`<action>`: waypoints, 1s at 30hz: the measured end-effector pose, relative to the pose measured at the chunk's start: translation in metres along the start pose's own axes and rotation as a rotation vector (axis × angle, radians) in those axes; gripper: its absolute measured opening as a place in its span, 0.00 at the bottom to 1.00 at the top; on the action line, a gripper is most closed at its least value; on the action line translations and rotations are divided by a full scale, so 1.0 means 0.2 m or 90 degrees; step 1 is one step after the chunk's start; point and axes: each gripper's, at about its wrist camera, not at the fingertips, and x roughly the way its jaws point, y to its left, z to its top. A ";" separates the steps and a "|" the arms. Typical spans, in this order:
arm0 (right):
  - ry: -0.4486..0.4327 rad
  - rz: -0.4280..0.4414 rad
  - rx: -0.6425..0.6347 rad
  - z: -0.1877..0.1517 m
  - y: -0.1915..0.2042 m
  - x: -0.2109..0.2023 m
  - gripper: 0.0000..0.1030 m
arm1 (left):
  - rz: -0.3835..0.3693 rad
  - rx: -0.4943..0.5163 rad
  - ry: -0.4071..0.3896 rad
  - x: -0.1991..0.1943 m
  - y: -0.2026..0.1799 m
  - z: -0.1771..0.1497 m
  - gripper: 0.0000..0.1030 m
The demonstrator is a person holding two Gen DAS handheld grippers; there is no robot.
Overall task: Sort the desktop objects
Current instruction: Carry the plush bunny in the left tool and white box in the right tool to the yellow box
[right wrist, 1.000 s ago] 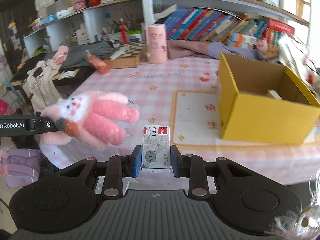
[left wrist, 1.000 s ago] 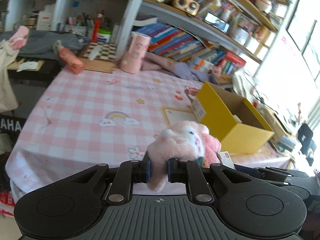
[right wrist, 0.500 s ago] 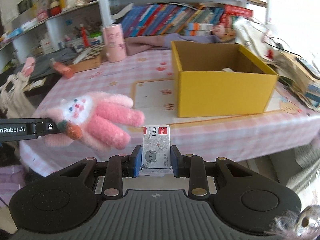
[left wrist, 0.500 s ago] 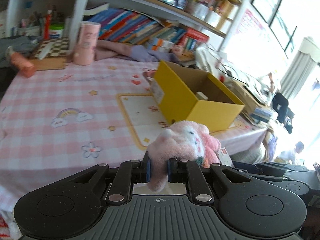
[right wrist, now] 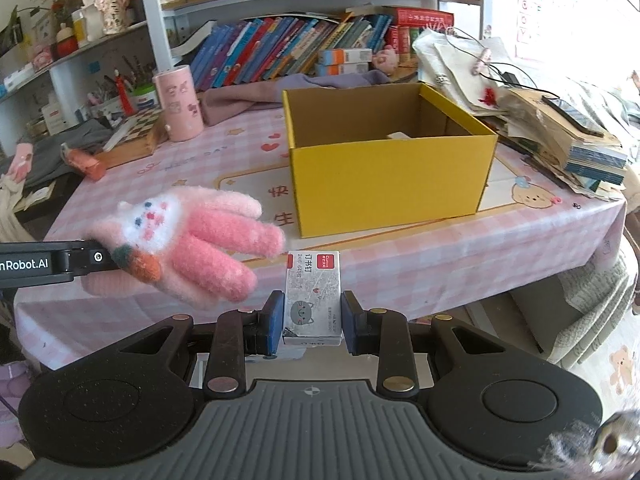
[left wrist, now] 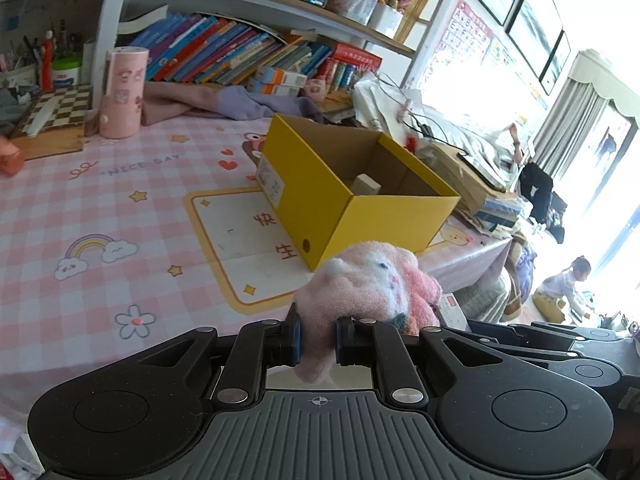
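My left gripper [left wrist: 318, 338] is shut on a pink plush rabbit [left wrist: 368, 284], held in the air before the table's near edge. In the right wrist view the same rabbit [right wrist: 188, 248] hangs at the left, with a small carrot on its front. My right gripper [right wrist: 313, 318] is shut on a small grey staple box [right wrist: 313, 296] with a cat drawing and a red label. An open yellow cardboard box [right wrist: 384, 184] [left wrist: 352, 200] stands on the pink checked tablecloth [left wrist: 100, 208] just beyond both grippers. A small pale block [left wrist: 367, 186] lies inside it.
A pink cylindrical holder [right wrist: 180, 106] and a chessboard [left wrist: 56, 108] stand at the table's far side, near an orange tube [right wrist: 86, 162] and purple cloth [right wrist: 280, 94]. Bookshelves [left wrist: 240, 52] rise behind. Stacked papers and books [right wrist: 560, 136] crowd the right end.
Both grippers have swung rightwards along the table's near edge, so the yellow box now lies straight ahead and closer. The rabbit and the staple box stay gripped as before.
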 end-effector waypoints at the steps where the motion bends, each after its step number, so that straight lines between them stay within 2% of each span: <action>1: 0.000 -0.003 0.002 0.00 -0.01 0.00 0.26 | -0.001 0.002 0.002 0.01 -0.01 0.00 0.13; 21: 0.002 -0.020 0.024 0.05 -0.19 0.04 0.26 | -0.012 0.020 0.020 0.15 -0.13 0.07 0.13; 30: -0.001 -0.016 0.023 0.08 -0.23 0.06 0.26 | -0.011 0.029 0.013 0.18 -0.18 0.11 0.13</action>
